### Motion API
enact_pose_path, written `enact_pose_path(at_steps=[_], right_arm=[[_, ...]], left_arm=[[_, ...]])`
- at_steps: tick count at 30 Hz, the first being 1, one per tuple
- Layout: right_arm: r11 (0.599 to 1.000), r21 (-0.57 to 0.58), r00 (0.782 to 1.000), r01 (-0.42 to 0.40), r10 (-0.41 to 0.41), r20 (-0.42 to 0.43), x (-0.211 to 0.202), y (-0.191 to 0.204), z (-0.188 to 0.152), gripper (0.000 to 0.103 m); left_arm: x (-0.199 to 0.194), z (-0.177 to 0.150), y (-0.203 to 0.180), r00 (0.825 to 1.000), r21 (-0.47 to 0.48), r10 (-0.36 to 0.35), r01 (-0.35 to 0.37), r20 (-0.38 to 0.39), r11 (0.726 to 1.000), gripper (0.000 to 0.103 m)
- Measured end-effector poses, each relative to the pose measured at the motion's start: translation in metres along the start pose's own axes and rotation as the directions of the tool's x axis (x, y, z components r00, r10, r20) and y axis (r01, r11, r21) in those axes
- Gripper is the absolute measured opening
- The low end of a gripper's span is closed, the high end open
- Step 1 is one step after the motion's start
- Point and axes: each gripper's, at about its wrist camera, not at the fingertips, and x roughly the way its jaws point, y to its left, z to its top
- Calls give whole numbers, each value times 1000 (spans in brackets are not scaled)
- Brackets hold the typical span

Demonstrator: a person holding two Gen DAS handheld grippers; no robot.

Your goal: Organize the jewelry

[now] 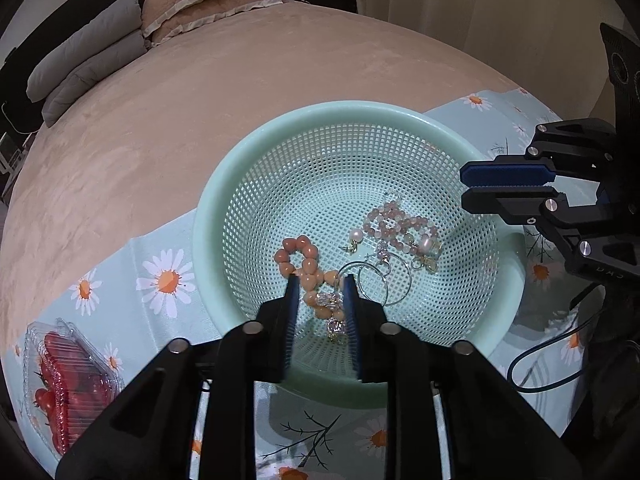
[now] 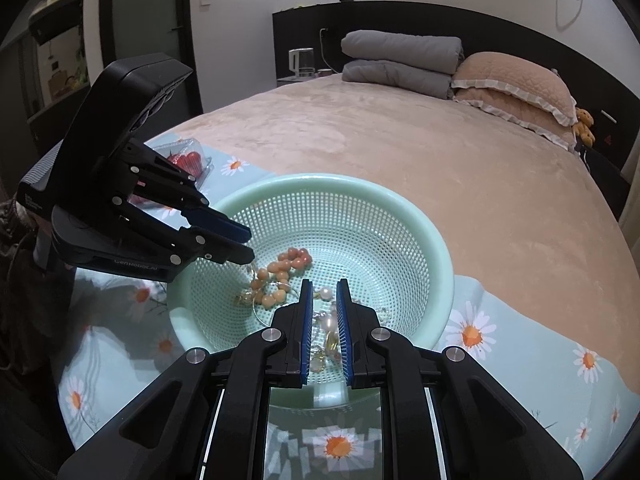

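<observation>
A mint green perforated basket point(image 1: 224, 184) point(image 2: 440, 240) sits on a daisy-print cloth. In it lie an orange bead bracelet point(image 1: 298, 256) point(image 2: 280, 266), a pink bead bracelet point(image 1: 394, 226), pearl earrings point(image 1: 356, 236) and silver hoop earrings point(image 1: 386, 280). My left gripper point(image 1: 320, 280) point(image 2: 246, 246) is open, its fingers straddling the orange bracelet and a crystal charm low in the basket. My right gripper point(image 2: 323, 284) point(image 1: 466, 186) is open a little, hovering over the pearl pieces point(image 2: 326, 294) at the basket's near side, holding nothing.
A clear plastic box of red fruit point(image 1: 64, 376) point(image 2: 188, 162) lies on the cloth point(image 1: 160, 256) left of the basket. The bed's beige cover point(image 1: 200, 92) stretches beyond, with grey quilts point(image 2: 396, 62) and pink pillows point(image 2: 516, 84) at the headboard. A black cable point(image 1: 552, 360) trails at right.
</observation>
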Motion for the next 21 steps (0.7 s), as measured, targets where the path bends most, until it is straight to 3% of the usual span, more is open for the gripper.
enact_pose_path(at_steps=[1,2,3,4,5,7,9,18,21], right_arm=[[1000,1,1000,12,-12,5,-2,0,0,30],[999,4,999,37,-37,17,-5,-1,0,40],[998,14,998,55,-56,36,-10,-2,1,57],[998,25,996,62,-63,60,-15,-3,1,63],[997,33,994,65,-68,84,-22,-4,2,64],[995,48,989,88,-93,117,-33,-4,3,79],[991,52,980,126,-133,147,-44,-2,7,84],[980,4,956,200,-196,220,-92,28,24,90],[972,13,940,235,-231,252,-110,41,25,94]], left_arm=[[-3,0,1,1000,-9,11,-10,9,1000,69],[-7,0,2,1000,-16,12,-12,27,1000,82],[-13,0,3,999,-25,23,-22,45,999,86],[-19,0,5,997,-36,39,-37,60,999,91],[-24,0,8,996,-49,55,-51,73,997,93],[-34,-1,13,993,-73,73,-67,92,995,93],[-43,-2,18,990,-97,95,-85,106,992,93],[-102,-16,16,959,-171,200,-167,199,971,97],[-128,-22,16,948,-217,209,-158,241,963,97]])
